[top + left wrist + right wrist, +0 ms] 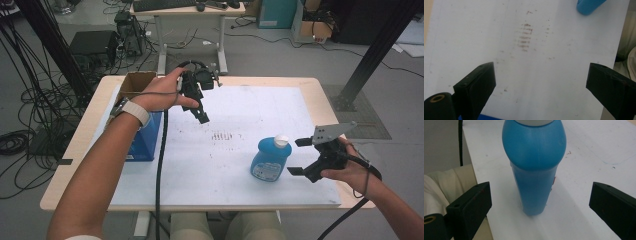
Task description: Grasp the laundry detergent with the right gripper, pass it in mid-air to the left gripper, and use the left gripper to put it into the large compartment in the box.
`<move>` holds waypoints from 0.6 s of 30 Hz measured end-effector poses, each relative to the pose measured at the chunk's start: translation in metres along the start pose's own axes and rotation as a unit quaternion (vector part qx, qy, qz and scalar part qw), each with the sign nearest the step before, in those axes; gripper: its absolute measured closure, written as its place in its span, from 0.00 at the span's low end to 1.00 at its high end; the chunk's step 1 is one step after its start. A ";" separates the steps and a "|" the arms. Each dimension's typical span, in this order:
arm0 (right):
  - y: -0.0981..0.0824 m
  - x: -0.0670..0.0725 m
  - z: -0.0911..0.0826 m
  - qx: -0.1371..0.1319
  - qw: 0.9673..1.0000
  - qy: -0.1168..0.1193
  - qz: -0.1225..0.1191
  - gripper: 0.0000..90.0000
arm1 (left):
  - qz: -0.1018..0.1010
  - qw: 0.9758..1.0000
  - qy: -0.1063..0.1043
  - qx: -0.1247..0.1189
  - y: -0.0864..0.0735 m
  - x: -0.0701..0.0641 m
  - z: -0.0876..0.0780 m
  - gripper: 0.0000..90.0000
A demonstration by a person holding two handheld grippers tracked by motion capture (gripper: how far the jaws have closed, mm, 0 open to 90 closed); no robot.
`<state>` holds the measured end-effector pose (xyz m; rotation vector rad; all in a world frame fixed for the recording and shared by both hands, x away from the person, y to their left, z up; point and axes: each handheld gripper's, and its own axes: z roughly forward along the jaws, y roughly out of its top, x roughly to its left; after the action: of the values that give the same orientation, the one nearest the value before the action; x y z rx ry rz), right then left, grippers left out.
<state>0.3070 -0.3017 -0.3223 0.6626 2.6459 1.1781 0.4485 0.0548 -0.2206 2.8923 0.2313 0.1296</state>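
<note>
A blue bottle (270, 159) with a white cap stands upright on the white sheet (240, 115), near the front right of the table. My right gripper (298, 156) hovers just right of it, open, jaws pointing at the bottle without touching. In the right gripper view the bottle (535, 167) stands ahead, centred between the two black jaws and beyond their tips. My left gripper (201, 116) is held up over the back left of the sheet, open, nothing between its jaws. The left gripper view looks down on a smudged patch (525, 37) of the sheet, with the bottle's edge (589, 5) at top.
A blue box (147, 137) sits at the left of the table with an open cardboard box (136, 82) behind it. The table's front edge and the person's lap lie close below the bottle. Cables, a desk and black frame posts stand beyond the table.
</note>
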 end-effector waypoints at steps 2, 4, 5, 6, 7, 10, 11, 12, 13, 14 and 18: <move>-0.001 0.000 0.001 -0.003 1.000 0.002 0.000 0.05 | 0.001 1.000 0.000 0.000 0.000 0.000 0.000 0.10; -0.002 0.000 0.002 -0.005 1.000 0.002 0.000 0.05 | -0.002 1.000 -0.002 0.001 -0.001 0.000 0.001 0.10; -0.003 0.000 0.002 -0.006 1.000 0.002 -0.001 0.06 | 0.000 1.000 -0.001 0.001 -0.001 0.000 0.001 0.10; -0.003 0.000 0.002 -0.006 1.000 0.002 -0.001 0.06 | 0.000 1.000 -0.001 0.001 -0.001 0.000 0.001 0.10; -0.004 0.000 0.003 -0.009 1.000 0.002 0.001 0.06 | -0.001 1.000 -0.001 0.001 -0.001 0.000 0.001 0.10; -0.005 -0.002 0.005 -0.016 1.000 0.005 -0.007 0.06 | -0.001 1.000 -0.002 0.001 -0.001 0.000 0.001 0.10; -0.005 -0.002 0.005 -0.017 1.000 0.005 -0.008 0.06 | -0.001 1.000 -0.001 0.002 -0.001 0.000 0.001 0.10; -0.005 -0.002 0.005 -0.017 1.000 0.005 -0.008 0.06 | -0.001 1.000 -0.001 0.002 -0.001 0.000 0.001 0.10; -0.005 -0.002 0.005 -0.018 1.000 0.006 -0.008 0.06 | -0.002 1.000 -0.002 0.002 -0.001 0.000 0.001 0.10; -0.005 -0.002 0.005 -0.016 1.000 0.006 -0.006 0.06 | -0.003 1.000 -0.001 0.001 -0.001 0.000 0.001 0.10; -0.006 -0.002 0.006 -0.019 1.000 0.007 -0.005 0.06 | -0.002 1.000 -0.001 0.001 0.000 0.000 0.002 0.10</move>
<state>0.3084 -0.3022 -0.3303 0.6351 2.6285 1.2306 0.4490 0.0550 -0.2222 2.8946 0.2362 0.1249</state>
